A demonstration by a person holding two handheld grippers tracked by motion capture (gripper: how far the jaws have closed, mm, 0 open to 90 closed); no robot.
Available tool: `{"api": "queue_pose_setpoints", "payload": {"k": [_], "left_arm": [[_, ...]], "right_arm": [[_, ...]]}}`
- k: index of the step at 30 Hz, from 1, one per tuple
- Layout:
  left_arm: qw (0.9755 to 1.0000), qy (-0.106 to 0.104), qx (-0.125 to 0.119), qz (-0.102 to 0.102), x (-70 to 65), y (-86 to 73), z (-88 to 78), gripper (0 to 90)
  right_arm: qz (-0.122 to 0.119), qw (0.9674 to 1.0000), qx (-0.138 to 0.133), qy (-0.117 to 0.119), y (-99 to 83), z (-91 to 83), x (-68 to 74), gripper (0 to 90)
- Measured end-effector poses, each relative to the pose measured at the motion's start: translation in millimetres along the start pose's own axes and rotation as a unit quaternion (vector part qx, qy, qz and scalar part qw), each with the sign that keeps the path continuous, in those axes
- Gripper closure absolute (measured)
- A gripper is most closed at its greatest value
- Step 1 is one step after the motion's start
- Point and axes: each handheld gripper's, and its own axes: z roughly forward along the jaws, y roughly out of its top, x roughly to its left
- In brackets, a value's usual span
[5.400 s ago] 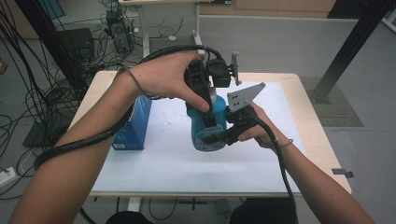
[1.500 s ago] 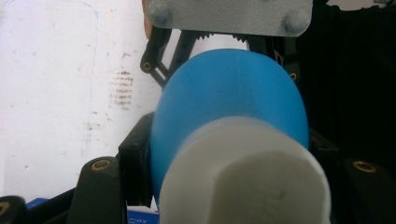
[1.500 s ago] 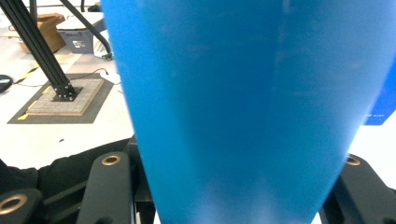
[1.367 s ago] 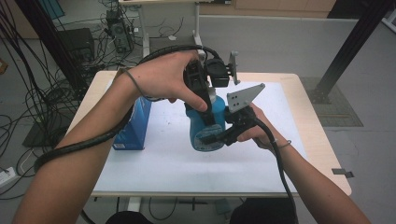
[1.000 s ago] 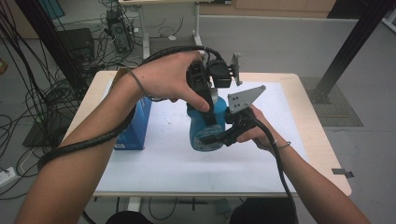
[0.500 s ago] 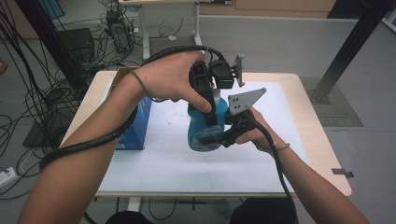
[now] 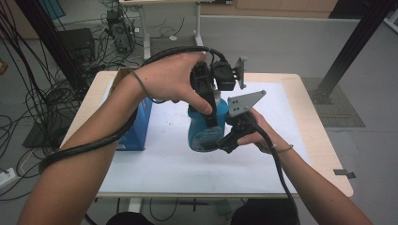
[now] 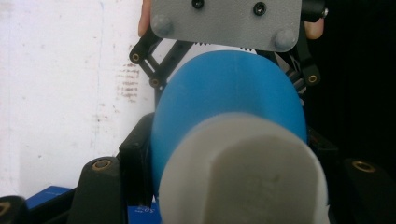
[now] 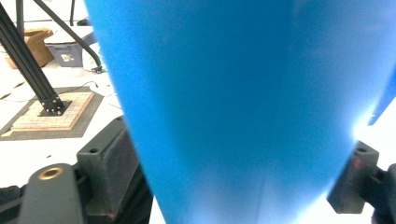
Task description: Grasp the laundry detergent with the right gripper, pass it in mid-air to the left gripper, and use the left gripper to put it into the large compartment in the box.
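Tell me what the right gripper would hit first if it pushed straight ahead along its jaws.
The blue bottle, most likely: it already stands between the right gripper jaws, which have just been opening around its lower body. The left gripper clamps the bottle's top from above.

Even, soft indoor light; close views blurred.
The high view was sharp with faint shadows; the blue bottle [image 9: 233,107] was out of focus, glare at its lower right.

Overhead camera; two close gripper cameras
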Motion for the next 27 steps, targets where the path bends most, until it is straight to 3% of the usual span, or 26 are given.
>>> {"api": "queue_pose_setpoints", "payload": {"k": [7, 13, 22, 27], "left_arm": [[1.0000, -0.004, 0.002, -0.004, 2.9, -2.3, 0.3, 37.7], [1.0000, -0.003, 0.004, -0.008, 5.0, -4.3, 2.0, 37.7], [0.9998, -0.004, 0.001, -0.017, 8.3, -8.7, 2.3, 37.7], [0.9998, -0.003, 0.002, -0.020, 9.6, -12.4, 1.4, 37.7]], "right_arm": [[0.002, 0.9994, 0.031, -0.019, 0.3, -3.7, -0.4, 8.6], [0.007, 0.9957, 0.080, -0.047, 0.9, -4.9, 1.7, 3.2], [0.021, 0.9847, 0.169, -0.039, 2.1, -12.1, 4.0, 2.1], [0.030, 0.9730, 0.225, -0.040, 4.3, -20.0, 3.7, 2.5]]}}
